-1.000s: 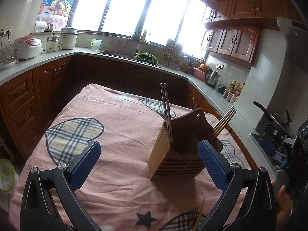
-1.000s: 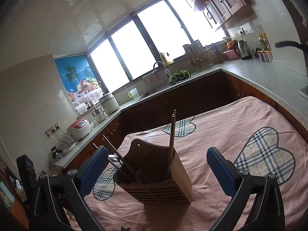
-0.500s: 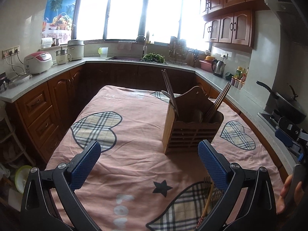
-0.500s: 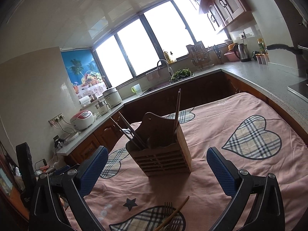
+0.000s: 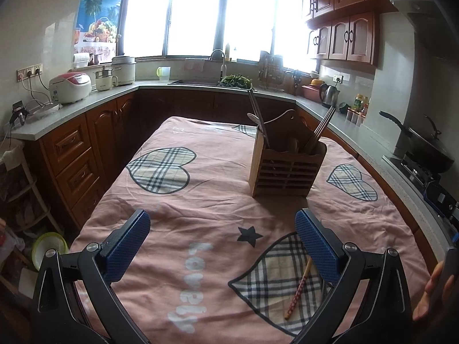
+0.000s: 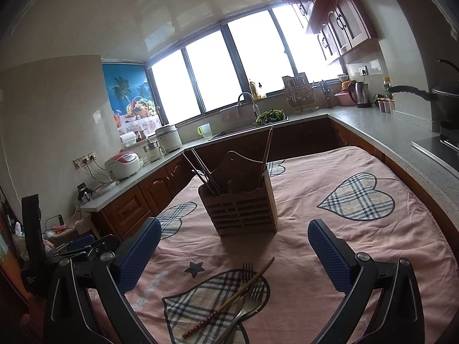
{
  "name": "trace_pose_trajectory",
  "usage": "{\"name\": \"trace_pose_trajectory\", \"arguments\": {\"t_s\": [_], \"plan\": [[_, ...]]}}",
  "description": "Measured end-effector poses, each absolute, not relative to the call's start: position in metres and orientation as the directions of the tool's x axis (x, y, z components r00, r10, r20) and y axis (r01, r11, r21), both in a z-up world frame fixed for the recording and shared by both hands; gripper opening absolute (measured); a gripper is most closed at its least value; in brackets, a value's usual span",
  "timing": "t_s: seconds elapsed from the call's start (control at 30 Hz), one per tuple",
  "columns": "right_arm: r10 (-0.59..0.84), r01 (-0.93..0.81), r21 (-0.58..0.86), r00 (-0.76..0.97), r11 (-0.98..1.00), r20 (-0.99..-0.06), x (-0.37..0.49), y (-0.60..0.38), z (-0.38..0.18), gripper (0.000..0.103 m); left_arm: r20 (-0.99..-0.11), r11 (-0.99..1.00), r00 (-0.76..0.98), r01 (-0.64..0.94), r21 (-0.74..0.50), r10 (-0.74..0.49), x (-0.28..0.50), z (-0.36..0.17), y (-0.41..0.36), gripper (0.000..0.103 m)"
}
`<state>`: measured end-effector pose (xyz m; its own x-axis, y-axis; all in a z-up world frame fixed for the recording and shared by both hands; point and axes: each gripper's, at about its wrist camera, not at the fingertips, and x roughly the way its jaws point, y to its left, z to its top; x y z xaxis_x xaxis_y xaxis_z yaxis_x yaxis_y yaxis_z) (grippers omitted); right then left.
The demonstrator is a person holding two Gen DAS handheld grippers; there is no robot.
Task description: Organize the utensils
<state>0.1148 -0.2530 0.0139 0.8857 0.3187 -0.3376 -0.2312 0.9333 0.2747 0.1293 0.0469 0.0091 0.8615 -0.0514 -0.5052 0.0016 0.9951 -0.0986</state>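
left wrist view: chopstick (image 5: 298, 291) lower right, partly hidden behind blue finger pad (image 5: 317, 247) | hand (image 5: 436, 292) at right edge, cut off | right wrist view: fork (image 6: 243, 301) handle runs off bottom edge | holder (image 6: 241, 209) centre, contents mostly hidden by its wall, compartments cannot be told

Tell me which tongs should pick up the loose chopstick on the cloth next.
Right, probably. The right tongs are open with the chopstick and forks lying between their fingers. From the left tongs, the chopstick sits off beside the right finger.
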Motion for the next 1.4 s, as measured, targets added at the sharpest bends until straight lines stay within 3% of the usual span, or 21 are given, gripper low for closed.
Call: {"name": "trace_pose_trajectory", "arguments": {"t_s": [0.33,0.6,0.87,1.13,1.4], "plan": [[0.3,-0.247,0.193,0.895,0.95,-0.329,0.08,-0.243,0.017,0.103,-0.477,0.999,0.879,-0.004,-0.052,-0.022,0.1,0.016,0.043,0.103],[0.279,-0.255,0.125,0.931,0.959,-0.237,0.052,-0.239,0.044,0.103,-0.437,1.0,0.899,-0.004,0.002,0.004,0.084,0.024,0.03,0.103],[0.216,-0.205,0.069,0.949,0.976,-0.231,0.046,-0.231,0.009,0.103,-0.411,1.0,0.911,-0.03,-0.006,0.025,0.074,-0.005,0.026,0.103],[0.199,-0.178,0.103,0.945,0.979,-0.259,0.049,-0.233,-0.03,0.103,-0.379,0.998,0.924,-0.048,0.037,0.058,0.065,-0.03,0.019,0.103],[0.187,-0.169,0.095,0.954,0.981,-0.233,0.04,-0.23,-0.044,0.103,-0.327,1.0,0.945,-0.02,0.009,0.022,0.049,-0.037,0.019,0.103]]}}
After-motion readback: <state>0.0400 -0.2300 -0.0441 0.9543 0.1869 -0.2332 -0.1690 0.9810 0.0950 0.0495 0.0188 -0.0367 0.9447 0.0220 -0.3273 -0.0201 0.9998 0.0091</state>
